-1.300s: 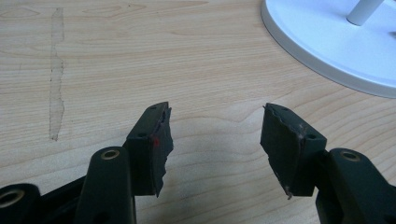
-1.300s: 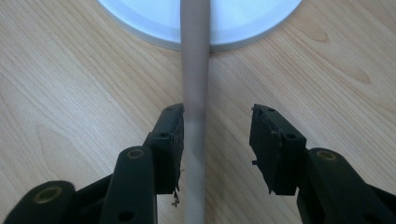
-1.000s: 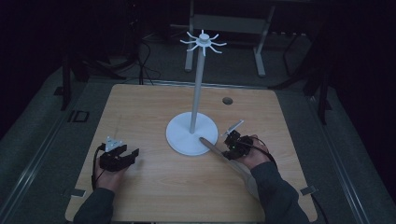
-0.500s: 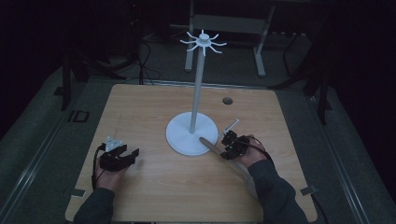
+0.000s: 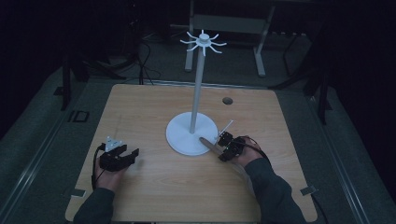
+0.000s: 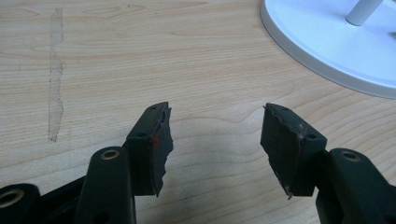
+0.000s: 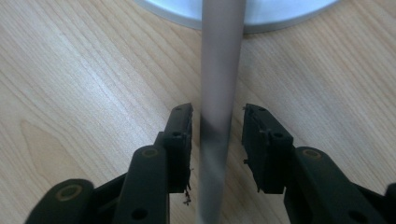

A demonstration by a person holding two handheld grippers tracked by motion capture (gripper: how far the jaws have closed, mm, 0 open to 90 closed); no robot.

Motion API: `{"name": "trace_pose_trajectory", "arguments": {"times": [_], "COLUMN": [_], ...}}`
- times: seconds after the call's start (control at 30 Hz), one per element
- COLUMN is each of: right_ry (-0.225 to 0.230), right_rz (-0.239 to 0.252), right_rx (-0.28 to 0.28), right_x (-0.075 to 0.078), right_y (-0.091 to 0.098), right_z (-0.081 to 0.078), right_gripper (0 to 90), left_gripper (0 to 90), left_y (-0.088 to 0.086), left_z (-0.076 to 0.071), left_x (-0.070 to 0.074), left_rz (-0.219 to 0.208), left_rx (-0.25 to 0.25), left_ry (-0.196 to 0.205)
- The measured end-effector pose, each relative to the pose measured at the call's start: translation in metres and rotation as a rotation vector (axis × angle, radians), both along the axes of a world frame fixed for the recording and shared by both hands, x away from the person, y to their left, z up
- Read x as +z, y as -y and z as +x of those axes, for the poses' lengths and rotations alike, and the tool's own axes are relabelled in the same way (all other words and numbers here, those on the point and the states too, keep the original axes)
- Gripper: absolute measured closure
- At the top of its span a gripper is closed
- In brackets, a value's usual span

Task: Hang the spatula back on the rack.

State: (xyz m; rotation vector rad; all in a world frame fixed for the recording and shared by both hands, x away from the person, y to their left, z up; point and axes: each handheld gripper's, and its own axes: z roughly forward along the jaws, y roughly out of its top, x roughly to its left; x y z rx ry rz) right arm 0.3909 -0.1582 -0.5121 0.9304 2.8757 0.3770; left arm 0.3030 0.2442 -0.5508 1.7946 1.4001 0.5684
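Note:
A white stand has a round base [image 5: 184,140] and a tall pole [image 5: 198,84] topped by a ring of hooks [image 5: 203,42]. A grey rod [image 5: 211,144] lies slanted, its far tip on the base's near edge. My right gripper [image 5: 220,148] straddles the rod's near end. In the right gripper view the rod [image 7: 219,70] runs between the jaws of that gripper [image 7: 217,109], with a thin gap on each side, so it is open. These jaws have just been closing a little around the rod. My left gripper [image 5: 132,154] rests on the table at the left. It stands open [image 6: 215,112] over bare wood.
The wooden table [image 5: 140,107] has a small dark hole [image 5: 227,100] near its far edge. A strip of clear tape [image 6: 55,74] lies on the wood ahead of the left gripper. The stand's base [image 6: 327,42] is to that gripper's front right. The surroundings are dark floor.

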Motion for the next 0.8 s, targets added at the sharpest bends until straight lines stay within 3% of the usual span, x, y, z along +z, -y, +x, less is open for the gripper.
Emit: {"name": "trace_pose_trajectory", "arguments": {"times": [0.3, 0.8], "right_ry": [-0.036, -0.035], "right_rz": [-0.041, -0.069], "right_rx": [0.025, 0.036], "right_x": [-0.004, -0.0085], "right_y": [-0.0068, -0.0085], "right_z": [0.0044, 0.0049], "right_gripper": [70.6, 74.7], "left_gripper": [43.0, 43.0], "left_y": [-0.0005, -0.0005], "left_z": [-0.0001, -0.0002], "left_x": [0.0002, 0.0003], "left_rz": [-0.004, -0.005], "left_rx": [0.002, 0.003], "left_ry": [0.001, 0.003]}}
